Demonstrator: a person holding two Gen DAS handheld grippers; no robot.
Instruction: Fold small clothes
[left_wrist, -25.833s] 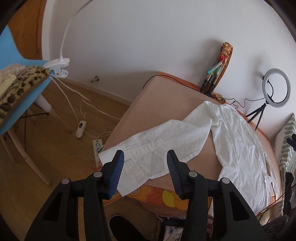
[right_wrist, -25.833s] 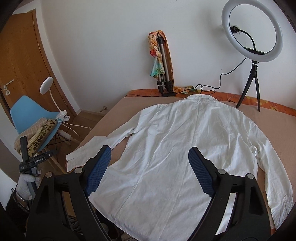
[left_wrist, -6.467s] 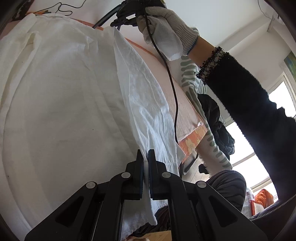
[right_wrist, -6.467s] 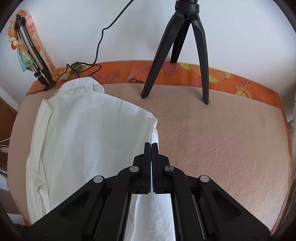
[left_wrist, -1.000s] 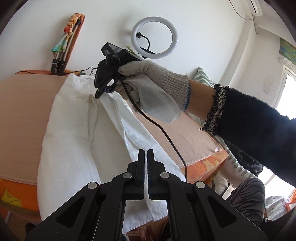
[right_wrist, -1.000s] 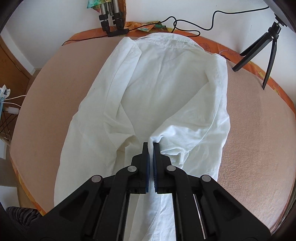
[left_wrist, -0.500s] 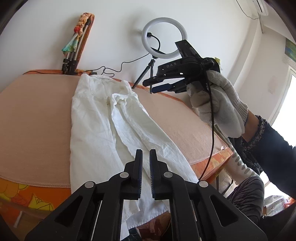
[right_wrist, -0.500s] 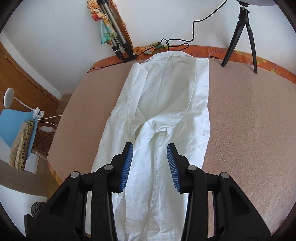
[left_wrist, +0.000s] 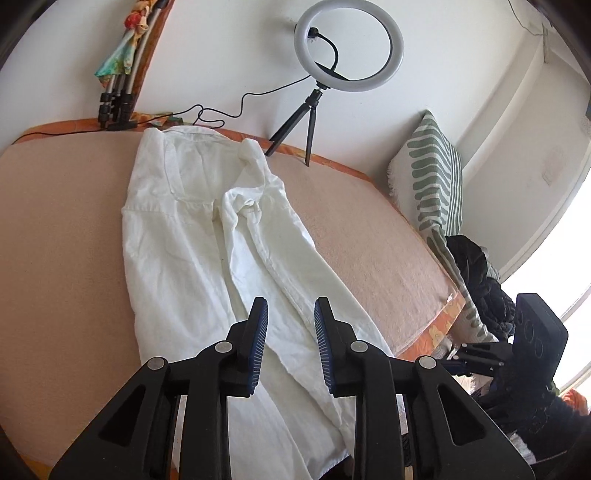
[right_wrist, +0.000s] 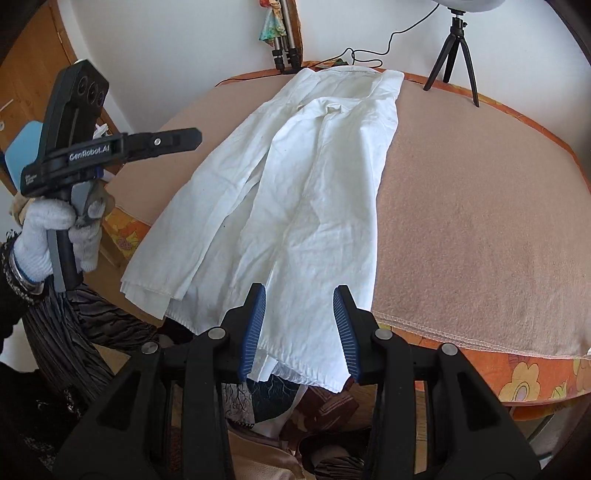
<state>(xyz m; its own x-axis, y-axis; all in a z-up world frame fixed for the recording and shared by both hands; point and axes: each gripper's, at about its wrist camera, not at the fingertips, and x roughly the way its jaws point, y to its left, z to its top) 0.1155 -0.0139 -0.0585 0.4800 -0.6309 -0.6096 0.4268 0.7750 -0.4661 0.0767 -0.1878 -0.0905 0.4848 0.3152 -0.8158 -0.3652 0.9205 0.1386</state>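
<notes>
A white shirt (left_wrist: 207, 243) lies lengthwise on the peach-covered bed (left_wrist: 55, 236), both sides and sleeves folded inward, collar at the far wall, hem hanging over the near edge. It also shows in the right wrist view (right_wrist: 303, 184). My left gripper (left_wrist: 288, 332) is open and empty above the shirt's lower part. My right gripper (right_wrist: 299, 317) is open and empty above the hem. The left gripper also shows from the side at the left of the right wrist view (right_wrist: 184, 138).
A ring light on a tripod (left_wrist: 347, 48) and a folded tripod with cloth (left_wrist: 118, 88) stand at the far edge, with cables. A striped pillow (left_wrist: 432, 177) and dark clothes (left_wrist: 476, 273) lie on the right. A blue chair (right_wrist: 22, 151) stands left of the bed.
Both grippers have opened wider and pulled back toward the hem end of the shirt. The shirt lies released with its sleeves folded in.
</notes>
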